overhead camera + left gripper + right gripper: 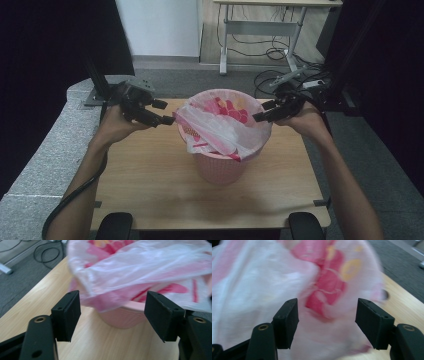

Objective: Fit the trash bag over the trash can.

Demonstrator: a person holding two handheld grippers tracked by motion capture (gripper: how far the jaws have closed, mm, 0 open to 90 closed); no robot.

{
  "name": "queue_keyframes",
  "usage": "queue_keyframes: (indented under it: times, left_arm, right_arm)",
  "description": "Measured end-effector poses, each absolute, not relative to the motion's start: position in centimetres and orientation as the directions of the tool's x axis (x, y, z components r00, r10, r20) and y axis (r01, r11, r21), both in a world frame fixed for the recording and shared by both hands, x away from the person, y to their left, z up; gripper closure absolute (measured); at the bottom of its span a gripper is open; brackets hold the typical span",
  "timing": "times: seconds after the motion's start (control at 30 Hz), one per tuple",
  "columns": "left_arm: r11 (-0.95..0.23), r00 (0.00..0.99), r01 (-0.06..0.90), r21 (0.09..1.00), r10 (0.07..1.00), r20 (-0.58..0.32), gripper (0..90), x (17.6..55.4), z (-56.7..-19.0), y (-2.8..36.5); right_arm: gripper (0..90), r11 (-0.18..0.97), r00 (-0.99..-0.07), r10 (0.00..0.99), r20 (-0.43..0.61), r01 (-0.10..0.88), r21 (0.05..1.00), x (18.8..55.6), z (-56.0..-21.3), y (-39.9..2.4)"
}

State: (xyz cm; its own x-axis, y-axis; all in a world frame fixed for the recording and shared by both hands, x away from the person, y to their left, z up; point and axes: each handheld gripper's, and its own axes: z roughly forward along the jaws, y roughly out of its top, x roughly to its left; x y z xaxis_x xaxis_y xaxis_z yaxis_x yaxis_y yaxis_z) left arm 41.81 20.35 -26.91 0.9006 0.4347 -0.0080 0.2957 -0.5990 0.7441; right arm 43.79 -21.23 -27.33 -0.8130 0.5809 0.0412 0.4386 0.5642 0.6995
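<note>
From the high view, you have the pink basket (220, 167) standing mid-table on the wooden table (150, 185), with the printed plastic bag (220, 125) draped over its rim and still slack across the mouth. Your left gripper (167, 112) sits at the bag's left edge and your right gripper (260, 111) at its right edge, one on each side, which looks like the setup for stretching the liner out over the rim.

In the left gripper view, the left gripper (112, 312) has its jaws spread wide with nothing between them. The bag (150, 272) hangs just beyond and above the jaws, and the basket (122, 317) wall shows in the gap below it. You are close to the film but not yet gripping it.

In the right gripper view, the right gripper (327, 320) is likewise spread apart and empty-handed. The bag (262, 290) lies right in front of the jaws and reaches down between them, blurred, with the table (404, 307) to the right. A short push forward should put the film between the pads.
</note>
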Motion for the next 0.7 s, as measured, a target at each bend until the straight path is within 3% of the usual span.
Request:
queue_keyframes:
  times: [0.43,0.7]
  left_arm:
    - [-0.658,0.91,0.285,0.697,0.414,0.018,22.9,43.2,-28.5,18.3]
    - [-0.613,0.917,0.315,0.724,0.393,-0.067,30.6,44.0,-29.5,18.9]
  right_arm:
    - [35.0,0.661,-0.931,0.36,0.056,0.297,0.689,38.8,-27.6,-14.6]
    - [30.6,0.689,-0.951,0.299,0.073,0.269,0.673,35.9,-28.1,-14.1]
